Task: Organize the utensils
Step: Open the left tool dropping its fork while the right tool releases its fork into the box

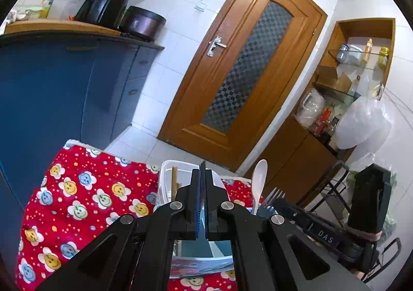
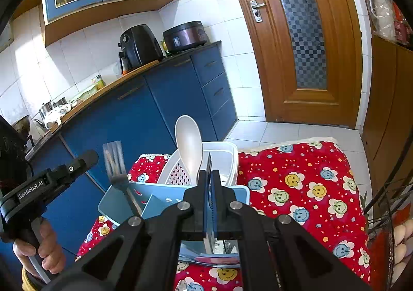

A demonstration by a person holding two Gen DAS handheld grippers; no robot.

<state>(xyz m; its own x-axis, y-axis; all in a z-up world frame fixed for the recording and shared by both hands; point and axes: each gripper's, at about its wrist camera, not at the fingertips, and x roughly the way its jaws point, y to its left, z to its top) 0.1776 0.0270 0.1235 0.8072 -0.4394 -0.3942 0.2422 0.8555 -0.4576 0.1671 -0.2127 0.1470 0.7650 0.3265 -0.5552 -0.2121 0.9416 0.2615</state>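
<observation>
- My right gripper point(image 2: 209, 180) has its blue-padded fingers pressed together with nothing between them. It hovers just behind the holders, which I judge to mean it is free for the next pick or has nothing left to carry.
- My left gripper point(image 1: 202, 182) is pressed together too, empty, its tips lined up over the clear box; from the right wrist view I see my left hand point(image 2: 42, 247) wrapped round its handle off to the side.
- Just beyond the right gripper stands the light blue plastic utensil caddy point(image 2: 155, 199), resting on the surface so that handles can drop in and stay upright.
- A white plastic spoon point(image 2: 189, 146) stands bowl-up in the white perforated basket point(image 2: 175, 174) just behind the caddy; upright storage keeps the bowl clear and easy to take.
- A grey plastic fork point(image 2: 116, 164) leans tines-up in the caddy's left compartment, apart from the spoon, so kinds look sorted.
- A clear plastic rectangular box point(image 1: 166, 185) behind holds a thin wooden stick point(image 1: 174, 182), perhaps a chopstick.
- Everything sits on the red smiley-flower blanket point(image 2: 304, 187) covering the surface, which likely cushions the items against sliding.
- I cannot tell whether loose utensils remain; something flat lies below the grippers, unclear.
</observation>
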